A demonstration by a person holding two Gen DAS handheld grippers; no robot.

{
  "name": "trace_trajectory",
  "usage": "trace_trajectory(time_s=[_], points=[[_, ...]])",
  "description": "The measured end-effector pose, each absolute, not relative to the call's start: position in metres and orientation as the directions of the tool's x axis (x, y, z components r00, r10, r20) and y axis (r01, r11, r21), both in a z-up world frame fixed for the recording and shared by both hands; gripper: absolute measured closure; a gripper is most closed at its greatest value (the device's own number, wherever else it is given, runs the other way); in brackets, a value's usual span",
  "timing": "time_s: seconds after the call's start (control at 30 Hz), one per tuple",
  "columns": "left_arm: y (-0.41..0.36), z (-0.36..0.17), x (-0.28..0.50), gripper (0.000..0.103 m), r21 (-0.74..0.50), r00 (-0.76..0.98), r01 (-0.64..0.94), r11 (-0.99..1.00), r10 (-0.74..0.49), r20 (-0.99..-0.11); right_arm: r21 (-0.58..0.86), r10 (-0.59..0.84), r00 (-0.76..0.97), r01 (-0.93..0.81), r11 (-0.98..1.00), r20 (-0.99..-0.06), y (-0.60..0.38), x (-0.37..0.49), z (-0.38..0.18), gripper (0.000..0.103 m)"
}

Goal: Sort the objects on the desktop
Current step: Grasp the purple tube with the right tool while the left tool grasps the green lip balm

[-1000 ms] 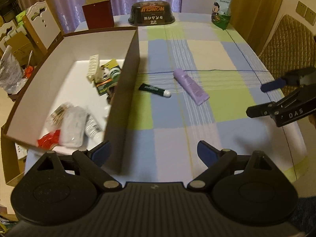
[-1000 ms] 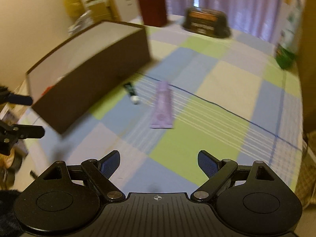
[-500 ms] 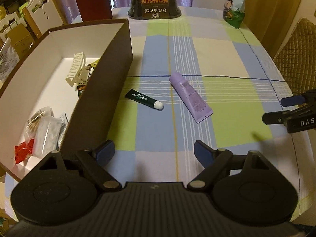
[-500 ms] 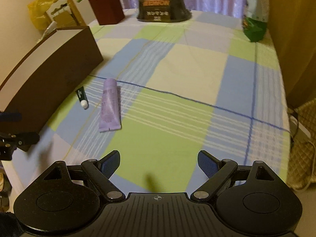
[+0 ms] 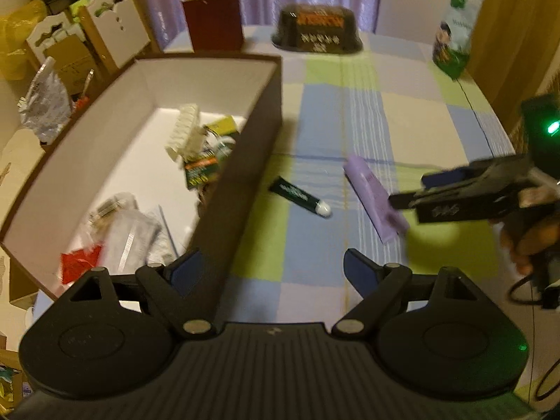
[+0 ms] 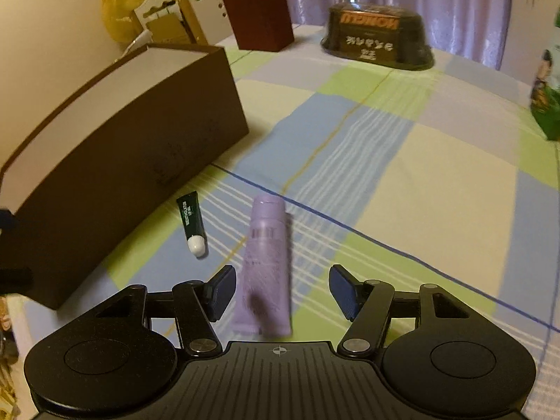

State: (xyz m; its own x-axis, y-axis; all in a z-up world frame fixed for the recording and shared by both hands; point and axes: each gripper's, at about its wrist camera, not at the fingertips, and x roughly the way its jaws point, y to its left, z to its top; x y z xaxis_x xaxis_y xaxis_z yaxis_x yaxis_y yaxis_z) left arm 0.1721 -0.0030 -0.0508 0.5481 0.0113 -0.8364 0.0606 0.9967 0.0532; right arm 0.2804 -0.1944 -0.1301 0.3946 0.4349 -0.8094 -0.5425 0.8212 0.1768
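Desk, checked cloth: sorting in progress, judged from how the items lie.

In the brown box [image 5: 245, 161], left side of the desk, open top, white inside:
- cream ridged piece [image 5: 183, 131] at the far end;
- green-and-yellow packet [image 5: 206, 161] just beside it;
- clear plastic packets [image 5: 129, 234] and a red wrapper [image 5: 78, 266] at the near end.
These lie where the sorting would seemingly put them.

Loose on the cloth, right of the box:
- small dark green tube [image 6: 191, 222], white cap toward the near edge, close to the box wall;
- lilac tube [image 6: 266, 262], longer, just right of the green one, lying near-to-far.
Both look left to sort.

Far end of the desk, perhaps not part of the sort: dark red box [image 6: 259, 14], black tub with orange lettering [image 6: 376, 36], green snack bag [image 5: 455, 45].

Grippers:
- right gripper [image 6: 278, 292]: jaws spread wide, holding nothing, set low over the near end of the lilac tube, which lies between the pads but nearer the left one. Whether a pad touches it cannot be told. A pick-up of this tube looks to be the step in hand.
- left gripper [image 5: 269, 273]: jaws spread wide, empty, hovering over the near right wall of the box.
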Motion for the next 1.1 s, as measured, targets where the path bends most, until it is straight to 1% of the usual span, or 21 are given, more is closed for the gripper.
trace_trajectory(time_s=[0.1,0.13,0.17,0.2,0.23,0.4,0.6,0.7,0.8,0.87,1.0,1.1], points=[[0.005,-0.047,0.179,0.018,0.056,0.558,0.041,0.998,0.023,-0.83,0.153,0.429,0.401,-0.561,0.814,-0.809,-0.181,0.285,-0.14,0.04],[0.006,-0.047,0.181,0.018,0.057,0.558,0.038,0.998,0.026,-0.829,0.148,0.429,0.403,-0.566,0.811,-0.808,-0.177,0.287,-0.143,0.045],[0.007,-0.047,0.183,0.018,0.058,0.558,0.034,0.998,0.029,-0.829,0.143,0.427,0.401,-0.572,0.808,-0.81,-0.175,0.288,-0.147,0.063],[0.008,-0.047,0.185,0.018,0.057,0.558,0.034,0.998,0.028,-0.829,0.136,0.424,0.398,-0.578,0.805,-0.813,-0.172,0.289,-0.151,0.069],[0.008,-0.048,0.187,0.018,0.054,0.557,0.034,0.998,0.025,-0.83,0.13,0.421,0.401,-0.58,0.804,-0.814,-0.173,0.289,-0.153,0.07],[-0.004,-0.051,0.193,0.018,0.036,0.553,0.071,0.997,-0.01,-0.833,0.107,0.392,0.413,-0.564,0.819,-0.822,-0.188,0.284,-0.154,0.071],[-0.032,-0.061,0.207,0.02,0.0,0.539,0.134,0.991,-0.073,-0.839,0.135,0.343,0.397,-0.466,0.874,-0.852,-0.244,0.268,-0.148,0.071],[-0.05,-0.069,0.218,0.021,0.005,0.545,0.163,0.987,-0.085,-0.834,0.159,0.331,0.397,-0.408,0.899,-0.856,-0.271,0.256,-0.146,0.071],[-0.059,-0.086,0.233,0.022,0.019,0.539,0.147,0.989,-0.064,-0.84,0.178,0.323,0.399,-0.359,0.916,-0.858,-0.289,0.245,-0.145,0.071],[-0.061,-0.102,0.245,0.032,0.03,0.521,0.119,0.992,-0.037,-0.853,0.19,0.323,0.399,-0.338,0.922,-0.858,-0.296,0.241,-0.144,0.071],[-0.059,-0.133,0.268,0.034,0.034,0.469,0.064,0.997,0.0,-0.883,0.196,0.321,0.402,-0.322,0.926,-0.857,-0.304,0.237,-0.144,0.071],[-0.058,-0.146,0.279,0.034,0.05,0.461,0.036,0.998,0.028,-0.887,0.202,0.325,0.403,-0.318,0.926,-0.856,-0.31,0.235,-0.142,0.071]])
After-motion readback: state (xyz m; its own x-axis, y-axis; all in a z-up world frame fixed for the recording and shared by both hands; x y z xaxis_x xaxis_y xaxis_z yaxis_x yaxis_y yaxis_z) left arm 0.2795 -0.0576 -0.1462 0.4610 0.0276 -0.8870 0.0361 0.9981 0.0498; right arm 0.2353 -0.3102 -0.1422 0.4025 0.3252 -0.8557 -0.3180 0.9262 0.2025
